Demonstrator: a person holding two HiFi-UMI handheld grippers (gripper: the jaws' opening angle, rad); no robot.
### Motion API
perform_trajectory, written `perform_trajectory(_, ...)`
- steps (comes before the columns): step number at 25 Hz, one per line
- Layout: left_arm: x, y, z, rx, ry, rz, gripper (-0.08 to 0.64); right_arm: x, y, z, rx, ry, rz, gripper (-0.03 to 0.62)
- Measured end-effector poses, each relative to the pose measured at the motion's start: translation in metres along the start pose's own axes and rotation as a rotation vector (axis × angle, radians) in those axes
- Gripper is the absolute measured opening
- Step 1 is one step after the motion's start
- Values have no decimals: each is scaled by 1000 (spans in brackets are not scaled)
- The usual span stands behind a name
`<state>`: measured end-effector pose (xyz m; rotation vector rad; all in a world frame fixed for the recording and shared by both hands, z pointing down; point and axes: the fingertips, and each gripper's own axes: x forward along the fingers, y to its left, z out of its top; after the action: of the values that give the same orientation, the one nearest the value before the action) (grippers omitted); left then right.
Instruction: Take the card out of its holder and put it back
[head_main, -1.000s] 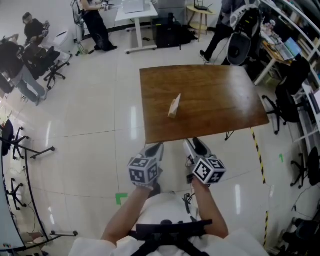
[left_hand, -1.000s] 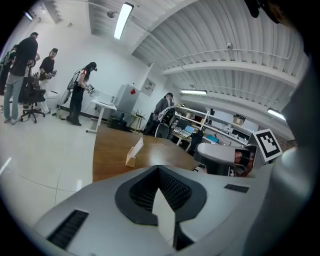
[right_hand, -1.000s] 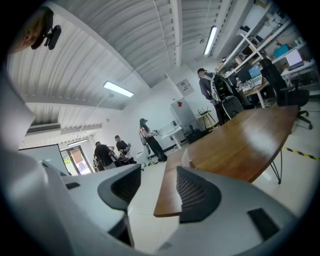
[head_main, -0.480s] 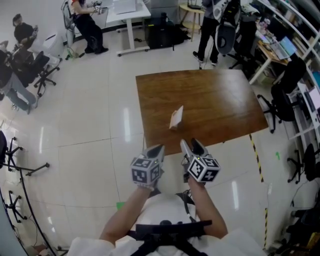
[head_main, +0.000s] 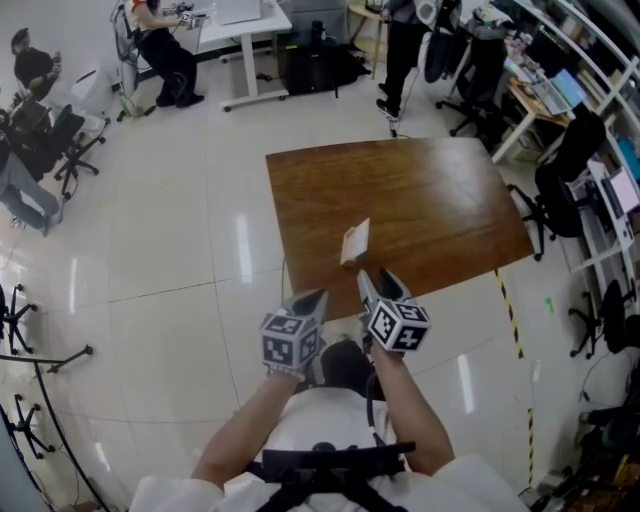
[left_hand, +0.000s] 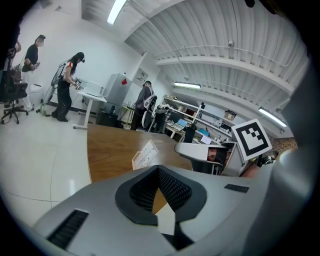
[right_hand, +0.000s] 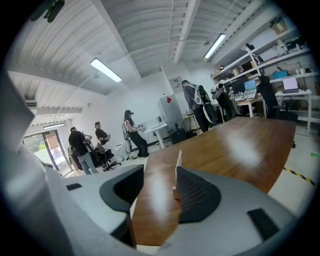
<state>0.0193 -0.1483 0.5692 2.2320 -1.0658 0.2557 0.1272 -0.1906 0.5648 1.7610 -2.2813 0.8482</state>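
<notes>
Card (head_main: 358, 236) stands upright inside holder (head_main: 349, 258), on table (head_main: 450, 190) near its 6 o'clock edge. Right gripper (head_main: 378, 284) open, jaws just been closing slightly, nothing between; holder at its 11 o'clock. Left gripper (head_main: 308, 298) closed, empty; holder at its 1 o'clock.

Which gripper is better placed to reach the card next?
Right. The right gripper is nearest the card, which lines up ahead of its jaws; they have just been closing slightly, still empty. The left gripper points beside it.
</notes>
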Motion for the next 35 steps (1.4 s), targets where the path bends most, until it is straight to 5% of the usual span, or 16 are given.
perform_trajectory(15,40,32,19,-6,25,20,-5,83,-33,-10,-13,46,-184,183)
perform_trajectory(29,64,52,21,-14,74,33,-5,124,-47,-16,20,97,-226,148)
perform_trajectory(35,67,57,19,-8,85,41,-5,131,-52,-18,35,91,-246,68)
